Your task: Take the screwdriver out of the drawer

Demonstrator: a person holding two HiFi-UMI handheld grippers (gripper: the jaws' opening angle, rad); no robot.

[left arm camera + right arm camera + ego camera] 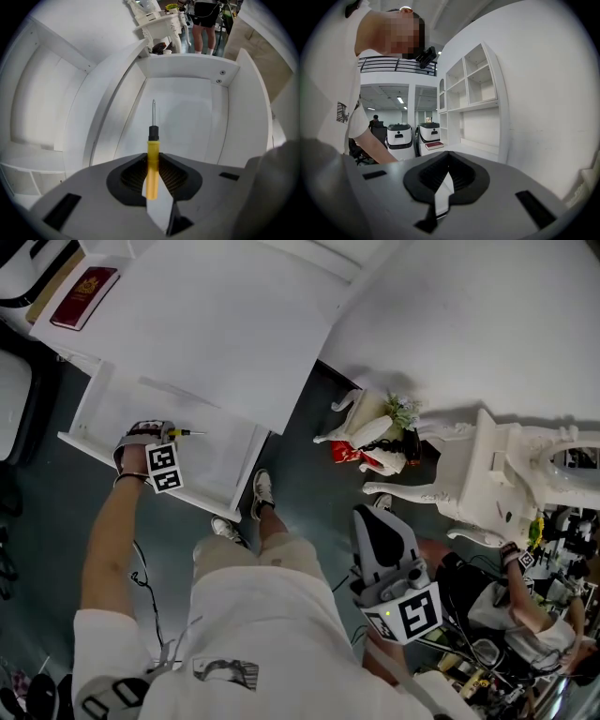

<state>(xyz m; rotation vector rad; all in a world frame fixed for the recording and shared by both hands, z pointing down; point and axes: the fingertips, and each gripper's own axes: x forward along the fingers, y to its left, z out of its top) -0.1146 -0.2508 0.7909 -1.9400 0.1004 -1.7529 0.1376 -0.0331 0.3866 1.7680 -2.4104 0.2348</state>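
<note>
My left gripper (170,435) is over the open white drawer (225,460) and is shut on the screwdriver (184,433). In the left gripper view the screwdriver's yellow handle (153,164) sits clamped between the jaws of the left gripper (153,177). Its black collar and thin metal shaft point away over the bare drawer floor (187,122), above which the tool hangs. My right gripper (373,521) is far from the drawer, by my right hip. In its own view the right gripper (447,177) is shut with nothing between its pads and faces a white wall.
The white desktop (216,324) above the drawer carries a red book (84,296). An ornate white side table (497,474) and a potted plant (401,413) stand to the right, with another person (525,601) beyond. White wall shelves (473,103) show in the right gripper view.
</note>
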